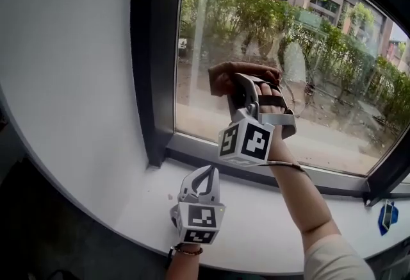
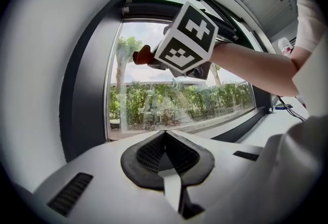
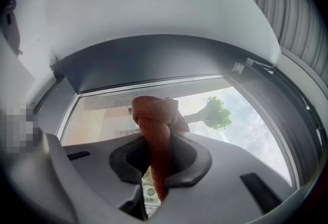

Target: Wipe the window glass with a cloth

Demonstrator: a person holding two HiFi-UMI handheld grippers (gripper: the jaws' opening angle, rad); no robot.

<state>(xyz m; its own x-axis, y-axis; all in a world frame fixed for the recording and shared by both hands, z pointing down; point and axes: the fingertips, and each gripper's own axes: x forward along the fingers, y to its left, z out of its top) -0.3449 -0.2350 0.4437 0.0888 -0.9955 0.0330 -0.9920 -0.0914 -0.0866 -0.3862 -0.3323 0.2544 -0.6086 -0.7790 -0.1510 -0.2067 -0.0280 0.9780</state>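
The right claw (image 3: 160,142) was pinching a reddish-brown cloth (image 3: 154,118). In the right gripper view the fabric ran up between the two jaws and bunched into a wad above their tips, in front of the window glass (image 1: 320,74). In the head view that claw was raised before the lower left part of the pane, near the dark window frame (image 1: 154,67), with the wad of cloth up against the glass just past its tips. It looked flush, though actual contact could not be settled. The person's forearm (image 1: 304,198) reached up and leftward from the lower right, and the marker cube (image 1: 246,141) on that claw faced the camera. The left claw (image 1: 206,175) was lower, at the white sill (image 1: 275,227), and whether it rested on the sill or hung just above could not be told. Its jaws were pressed together with nothing between them, tips pointing toward the bottom rail of the frame, well apart from the cloth. A white wall (image 1: 64,80) filled the left side. A small blue object (image 1: 387,216) sat at the far right end of the sill, beside the frame's corner. Through the glass showed green shrubs (image 1: 256,16), a paved strip and buildings beyond.
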